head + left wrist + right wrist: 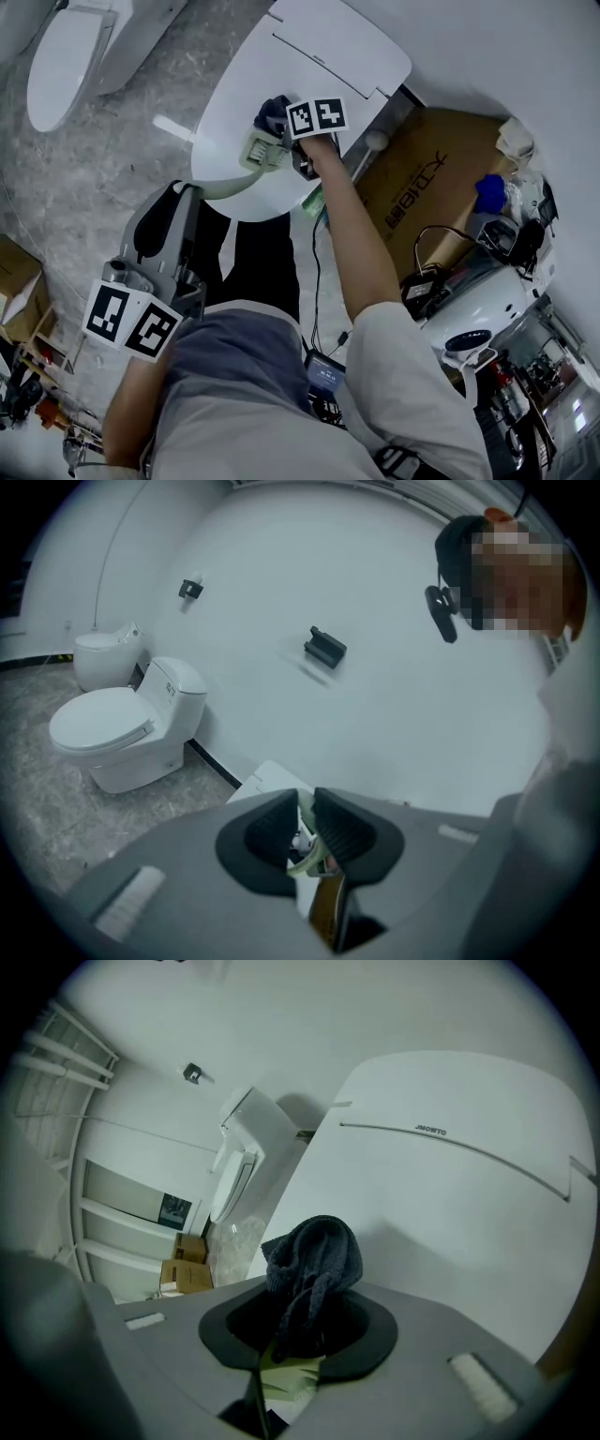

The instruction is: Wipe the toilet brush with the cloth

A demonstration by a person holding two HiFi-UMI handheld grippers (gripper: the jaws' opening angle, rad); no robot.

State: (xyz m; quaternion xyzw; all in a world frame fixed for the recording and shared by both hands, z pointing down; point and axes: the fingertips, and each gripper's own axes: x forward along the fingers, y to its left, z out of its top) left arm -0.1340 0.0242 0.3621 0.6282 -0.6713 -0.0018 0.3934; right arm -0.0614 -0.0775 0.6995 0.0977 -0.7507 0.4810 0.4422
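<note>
A: Left tongs (pixel 302 841)?
B: Pinching the toilet brush (pixel 261 150) by its handle. Its pale-green head is over the closed toilet lid (pixel 337 47).
A: Right tongs (pixel 298 1333)?
B: Clamped on the dark cloth (pixel 314 1255) — just beside that head.

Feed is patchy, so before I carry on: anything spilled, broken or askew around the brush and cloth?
Nothing stands out. The left claw is shut on the pale green toilet brush, the right claw on the bunched dark cloth, over the closed toilet lid. No spill shows.
</note>
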